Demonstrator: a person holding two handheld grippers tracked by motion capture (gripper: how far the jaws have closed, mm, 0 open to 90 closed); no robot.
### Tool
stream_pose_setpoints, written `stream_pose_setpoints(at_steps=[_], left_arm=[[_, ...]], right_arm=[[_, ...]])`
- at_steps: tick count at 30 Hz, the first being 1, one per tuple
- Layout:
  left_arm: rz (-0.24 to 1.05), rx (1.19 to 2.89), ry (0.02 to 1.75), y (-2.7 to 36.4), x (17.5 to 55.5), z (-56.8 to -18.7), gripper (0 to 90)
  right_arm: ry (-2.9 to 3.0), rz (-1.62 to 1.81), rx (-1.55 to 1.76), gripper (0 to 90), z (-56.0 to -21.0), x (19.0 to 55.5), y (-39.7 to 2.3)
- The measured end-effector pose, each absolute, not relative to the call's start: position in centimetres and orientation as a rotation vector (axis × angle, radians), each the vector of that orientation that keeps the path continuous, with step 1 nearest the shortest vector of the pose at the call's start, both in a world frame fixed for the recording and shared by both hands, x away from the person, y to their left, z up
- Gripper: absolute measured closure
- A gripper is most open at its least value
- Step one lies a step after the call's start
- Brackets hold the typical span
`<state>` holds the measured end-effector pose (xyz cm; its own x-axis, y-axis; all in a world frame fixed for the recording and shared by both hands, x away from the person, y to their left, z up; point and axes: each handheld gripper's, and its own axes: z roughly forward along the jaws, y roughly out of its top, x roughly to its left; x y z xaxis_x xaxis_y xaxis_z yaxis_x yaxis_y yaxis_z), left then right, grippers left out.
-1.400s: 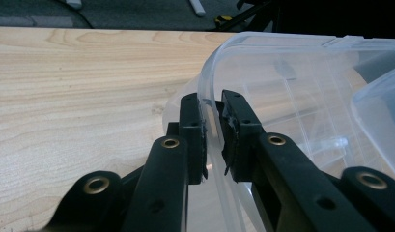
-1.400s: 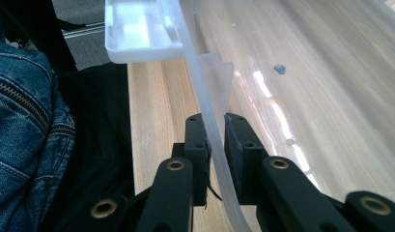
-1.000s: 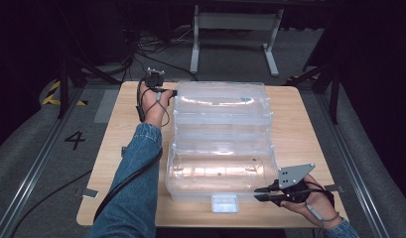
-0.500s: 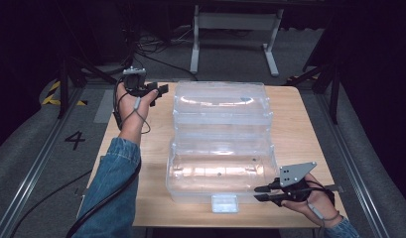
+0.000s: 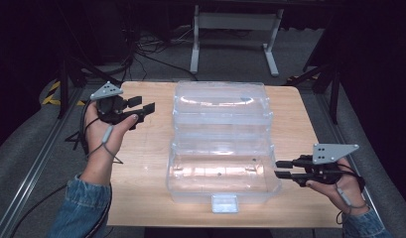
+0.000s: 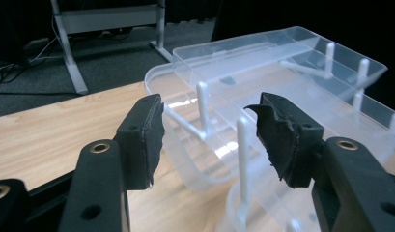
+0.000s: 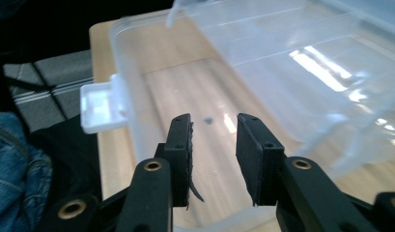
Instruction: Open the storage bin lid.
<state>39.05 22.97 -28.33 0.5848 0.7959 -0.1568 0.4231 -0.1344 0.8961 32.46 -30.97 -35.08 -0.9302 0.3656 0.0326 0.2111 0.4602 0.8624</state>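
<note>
A: Since the earlier frame the left gripper has come away from the far left corner of the clear plastic box, out over the left part of the wooden table and higher. Right gripper has lifted a little, beside the box's near right corner.

B: Jaws?

A: Left: they have just been opening and stand wide apart, nothing between the pads. In the left gripper view the box's rim and white pegs sit beyond the gap, untouched. Right: also just been opening, a moderate gap, pads pressing on nothing. In the right gripper view the box wall lies just past the tips.

B: Box position?

A: Middle of the table, open. The lid is folded back toward the far edge, the base toward the person. White latch at the near front, centre. Wood shows through the transparent floor.

B: Contact anywhere?

A: None that I can see. Left gripper is well apart from the box; right one is just beside it, pointing at the side wall. Denim sleeve at lower left.
</note>
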Motion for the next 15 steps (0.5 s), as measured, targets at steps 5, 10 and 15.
stream_pose_setpoints(at_steps=[5,10,15], left_arm=[[0.482,1.774,1.003,24.1,36.4,-28.5,43.1],[0.486,1.777,0.990,24.7,34.9,-29.0,42.3],[0.499,1.776,0.993,25.4,32.8,-30.3,41.9]], right_arm=[[2.473,1.479,0.604,66.6,-34.3,33.1,-32.7],[2.423,1.453,0.711,65.3,-34.4,33.5,-33.6],[2.367,1.431,0.819,64.9,-35.0,33.8,-34.4]])
